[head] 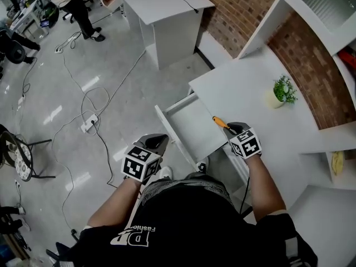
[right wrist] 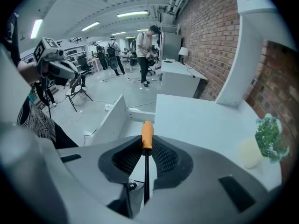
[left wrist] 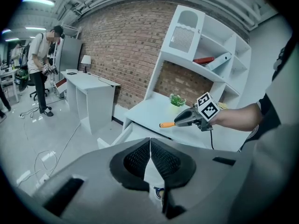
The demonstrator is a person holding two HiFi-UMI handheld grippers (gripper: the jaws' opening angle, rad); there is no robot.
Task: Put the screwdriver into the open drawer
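The screwdriver [head: 220, 122] has an orange handle and a thin black shaft. My right gripper [head: 232, 129] is shut on it, with the handle sticking out past the jaws toward the open white drawer [head: 192, 128]. In the right gripper view the shaft runs back between the pads and the handle [right wrist: 147, 133] stands over the desk edge, with the drawer [right wrist: 112, 120] to its left. My left gripper [head: 157, 142] hangs above the floor left of the drawer, shut and holding nothing [left wrist: 150, 143]. The left gripper view shows the right gripper [left wrist: 190, 117] holding the screwdriver [left wrist: 167, 124] above the drawer [left wrist: 122, 132].
The drawer belongs to a white desk [head: 250, 90] against a brick wall, with a small potted plant [head: 282, 91] on it. White shelves [head: 328, 149] stand at the right. Cables and a power strip [head: 89, 122] lie on the floor; another white desk [head: 164, 10] and a person [head: 75, 1] are farther off.
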